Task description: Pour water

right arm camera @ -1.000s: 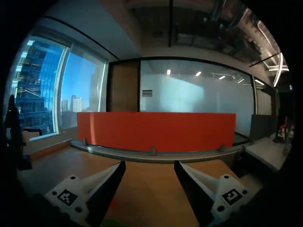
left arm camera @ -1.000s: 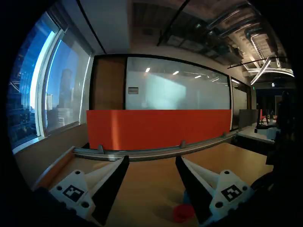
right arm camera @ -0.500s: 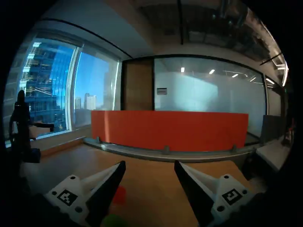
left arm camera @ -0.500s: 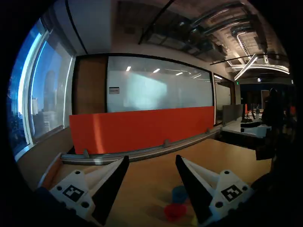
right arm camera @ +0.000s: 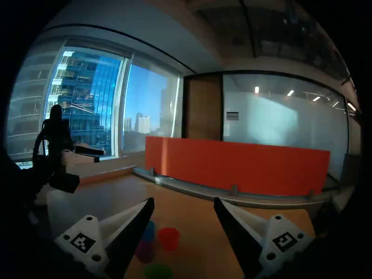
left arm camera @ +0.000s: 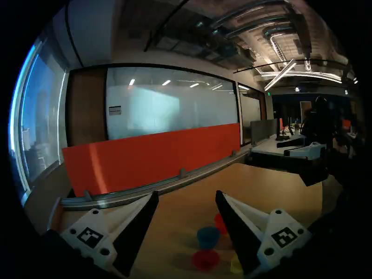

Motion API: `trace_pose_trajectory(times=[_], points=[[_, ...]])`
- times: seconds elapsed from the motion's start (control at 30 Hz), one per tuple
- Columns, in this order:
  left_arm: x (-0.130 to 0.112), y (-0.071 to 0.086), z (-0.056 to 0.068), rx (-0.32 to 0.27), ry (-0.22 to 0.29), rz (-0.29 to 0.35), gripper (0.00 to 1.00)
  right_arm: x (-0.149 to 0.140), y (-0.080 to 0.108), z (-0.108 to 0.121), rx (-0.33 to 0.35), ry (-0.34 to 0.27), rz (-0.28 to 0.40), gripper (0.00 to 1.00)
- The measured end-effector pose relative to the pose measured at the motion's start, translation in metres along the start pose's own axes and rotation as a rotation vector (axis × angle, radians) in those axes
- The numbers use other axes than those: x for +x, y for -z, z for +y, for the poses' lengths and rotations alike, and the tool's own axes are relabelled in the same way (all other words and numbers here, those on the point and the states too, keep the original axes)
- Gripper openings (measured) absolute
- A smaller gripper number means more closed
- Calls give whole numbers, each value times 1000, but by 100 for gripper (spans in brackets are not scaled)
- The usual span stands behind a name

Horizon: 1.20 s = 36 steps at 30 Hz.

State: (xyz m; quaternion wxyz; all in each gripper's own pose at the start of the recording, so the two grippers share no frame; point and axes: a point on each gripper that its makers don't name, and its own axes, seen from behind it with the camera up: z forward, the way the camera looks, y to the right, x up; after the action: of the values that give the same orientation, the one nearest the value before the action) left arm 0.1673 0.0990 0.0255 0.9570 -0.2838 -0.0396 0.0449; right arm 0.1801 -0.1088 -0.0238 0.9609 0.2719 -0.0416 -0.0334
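While the blue cup (left arm camera: 208,235) and red cup (right arm camera: 168,238) stand upright on the bench (left arm camera: 269,186), the left claw (left arm camera: 186,193) gapes wide, empty. The right claw (right arm camera: 183,200) is equally wide, touching nothing.

A pale wooden desk (left arm camera: 269,186) runs back to an orange partition (left arm camera: 153,156), which stands in a grey metal rail (left arm camera: 139,189) along the desk's far edge. Behind the partition rises a frosted glass wall (left arm camera: 172,104) that mirrors small ceiling lamps and carries a small sign. Just beside it is a brown wooden panel (left arm camera: 86,107). Tall windows (right arm camera: 88,107) take up the side wall, and through them show bright blue sky and glass towers (right arm camera: 139,123) in daylight. The ceiling (left arm camera: 223,32) is open, with bare pipes and ducts. Long strip lights (left arm camera: 283,74) glow over a darker stretch of office, where a grey screen (left arm camera: 262,130) stands.
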Motion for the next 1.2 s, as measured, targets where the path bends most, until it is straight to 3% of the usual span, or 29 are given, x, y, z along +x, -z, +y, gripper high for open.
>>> trace_pose_trajectory(times=[0.37,0.77,1.2], points=[[-29,-20,7,-70,-53,-102,91,-30,1,-9,68,5,-120,99],[-62,-41,17,-153,-67,-191,91,-68,1,-19,122,39,-236,99],[-110,-59,40,-258,-115,-311,91,-113,0,-29,158,33,-332,99]])
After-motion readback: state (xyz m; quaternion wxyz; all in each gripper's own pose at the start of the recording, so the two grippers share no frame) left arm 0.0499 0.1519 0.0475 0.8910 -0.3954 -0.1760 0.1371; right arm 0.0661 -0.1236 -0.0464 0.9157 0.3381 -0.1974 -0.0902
